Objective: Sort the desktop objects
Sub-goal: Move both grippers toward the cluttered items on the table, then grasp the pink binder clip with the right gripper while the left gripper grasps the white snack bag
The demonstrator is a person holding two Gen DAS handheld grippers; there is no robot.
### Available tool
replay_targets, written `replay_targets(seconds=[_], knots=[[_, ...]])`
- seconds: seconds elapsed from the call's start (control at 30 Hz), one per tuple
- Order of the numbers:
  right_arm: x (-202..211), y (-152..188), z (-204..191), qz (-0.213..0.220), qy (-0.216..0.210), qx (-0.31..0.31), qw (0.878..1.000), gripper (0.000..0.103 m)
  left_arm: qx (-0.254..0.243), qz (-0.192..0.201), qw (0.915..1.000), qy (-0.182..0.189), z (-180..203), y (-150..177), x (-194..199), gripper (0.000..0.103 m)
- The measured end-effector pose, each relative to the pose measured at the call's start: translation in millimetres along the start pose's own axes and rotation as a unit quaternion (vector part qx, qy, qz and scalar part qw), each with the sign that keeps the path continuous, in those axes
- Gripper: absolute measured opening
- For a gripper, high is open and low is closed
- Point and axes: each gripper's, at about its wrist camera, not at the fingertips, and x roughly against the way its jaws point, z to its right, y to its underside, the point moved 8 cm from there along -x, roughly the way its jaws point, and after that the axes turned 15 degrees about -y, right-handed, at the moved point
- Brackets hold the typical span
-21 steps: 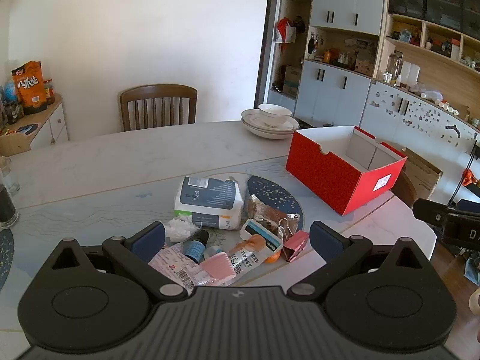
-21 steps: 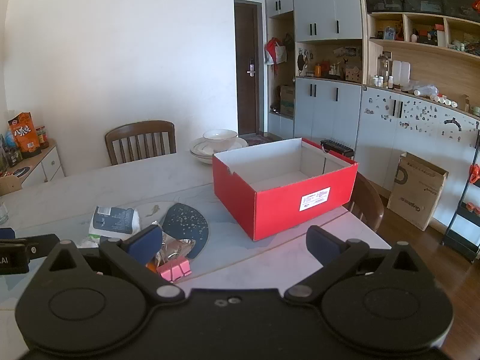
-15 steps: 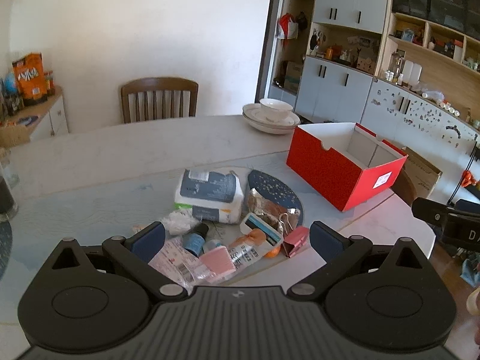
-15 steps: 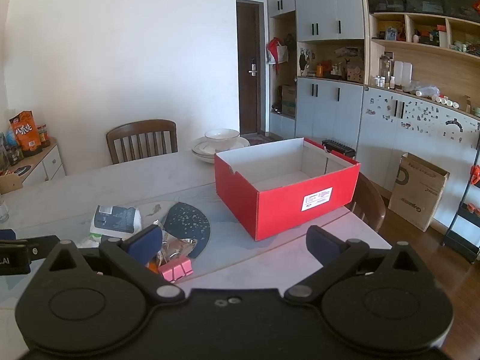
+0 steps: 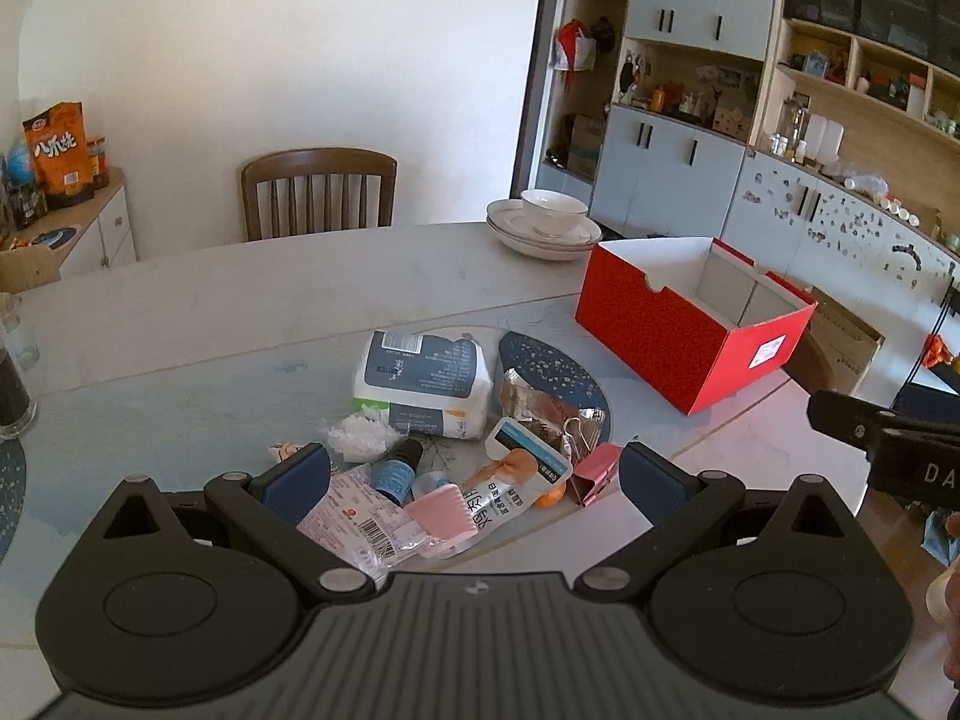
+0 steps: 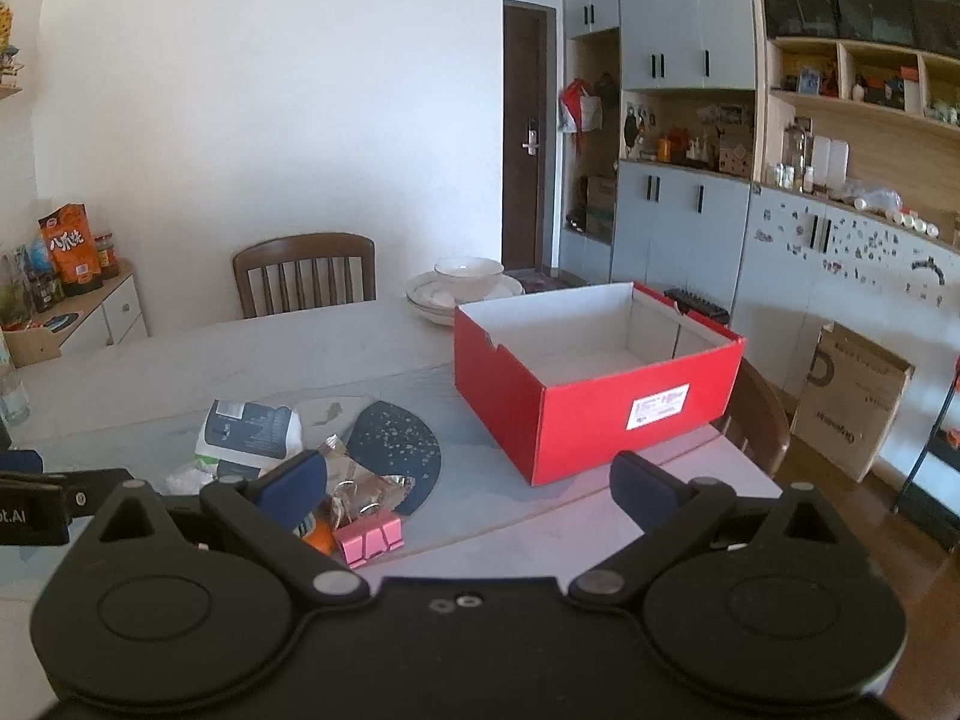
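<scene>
A pile of small objects lies on the marble table (image 5: 180,312): a wet-wipes pack (image 5: 423,375), a foil snack wrapper (image 5: 540,405), a pink binder clip (image 5: 594,474), a pink brush (image 5: 444,519), a small blue-labelled bottle (image 5: 393,468) and a clear packet (image 5: 354,525). An open, empty red box (image 5: 690,324) stands to the right; it also shows in the right wrist view (image 6: 594,384). My left gripper (image 5: 474,474) is open, just above the near side of the pile. My right gripper (image 6: 468,483) is open and empty, right of the pile, before the red box.
Stacked white plates with a bowl (image 5: 546,228) sit behind the red box. A wooden chair (image 5: 318,192) stands at the far side, another chair (image 6: 756,426) at the right. A dark round mat (image 5: 552,372) lies under the pile. A glass (image 5: 21,336) stands far left.
The left gripper has drifted slightly, so the pile and box sit a little differently in its view. Both grippers stay open; nothing was picked up.
</scene>
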Motion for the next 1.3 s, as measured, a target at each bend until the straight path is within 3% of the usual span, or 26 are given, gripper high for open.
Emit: replay_targets(seconds=[0.37,0.87,1.3], knots=[[-16,12,-9,-0.021,-0.012,0.023,0.999,0.1,0.015,-0.017,0.9995,-0.023,-12,1,-14,0.103],[-71,37,-17,-0.059,-0.062,0.057,0.995,0.094,0.026,-0.037,0.9932,-0.107,-27,19,-72,0.103],[-140,57,-15,-0.121,-0.112,0.087,0.983,0.09,0.048,-0.102,0.975,-0.192,-39,36,-126,0.102]])
